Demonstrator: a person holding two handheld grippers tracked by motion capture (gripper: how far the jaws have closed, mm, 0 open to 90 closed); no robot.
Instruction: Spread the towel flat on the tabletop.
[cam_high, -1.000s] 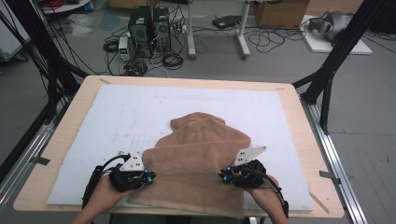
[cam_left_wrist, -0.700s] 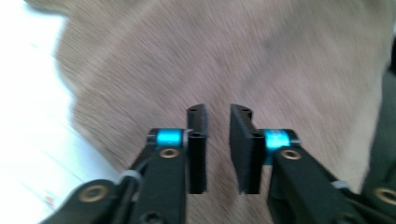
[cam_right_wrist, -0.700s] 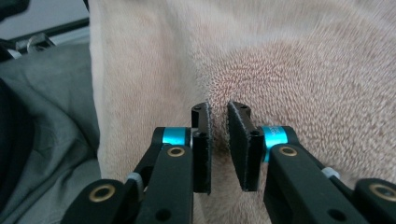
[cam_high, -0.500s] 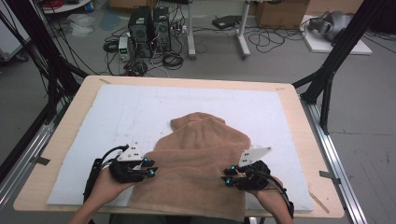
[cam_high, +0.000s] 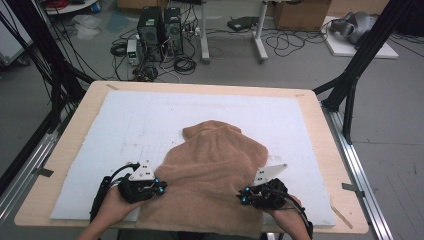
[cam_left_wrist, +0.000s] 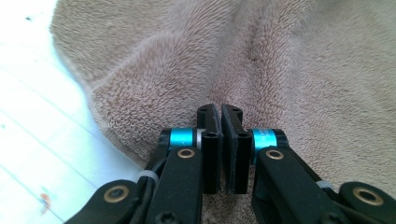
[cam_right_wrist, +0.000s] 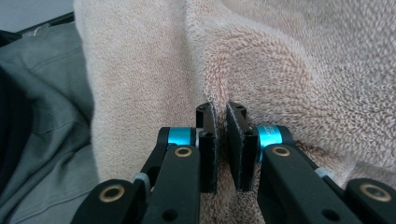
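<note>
Brown terry towel (cam_high: 215, 175) lies rumpled on the white pad (cam_high: 125, 125) that covers the tabletop (cam_high: 75, 120), toward my side of it. Its far end is bunched into a small hump near the pad's middle, and its near edge hangs over the tabletop's front, toward my lap.

My left tongs (cam_high: 159, 187) sit at the towel's left edge, near the front of the pad. Seen along the left tongs (cam_left_wrist: 220, 140), the two black jaws stand almost together with only a thin slit between them, having just opened a little and closed again. Towel pile rises right behind and under the tips, and a fold of the towel (cam_left_wrist: 196, 70) runs away from them, with bare pad to the left. Whether a thin bit of cloth is pinched in that slit I cannot tell.

My right tongs (cam_high: 246, 196) sit at the towel's right edge, level with the left ones, my hand (cam_high: 287, 215) behind them. Seen along the right tongs (cam_right_wrist: 220, 140), the jaws are drawn close too, after the same brief opening and closing, and a ridge of towel (cam_right_wrist: 280, 70) rises between the pads, which press on it. Grey cloth (cam_right_wrist: 42, 116) of my clothing shows to the left there, beside the hanging part of the towel.
</note>
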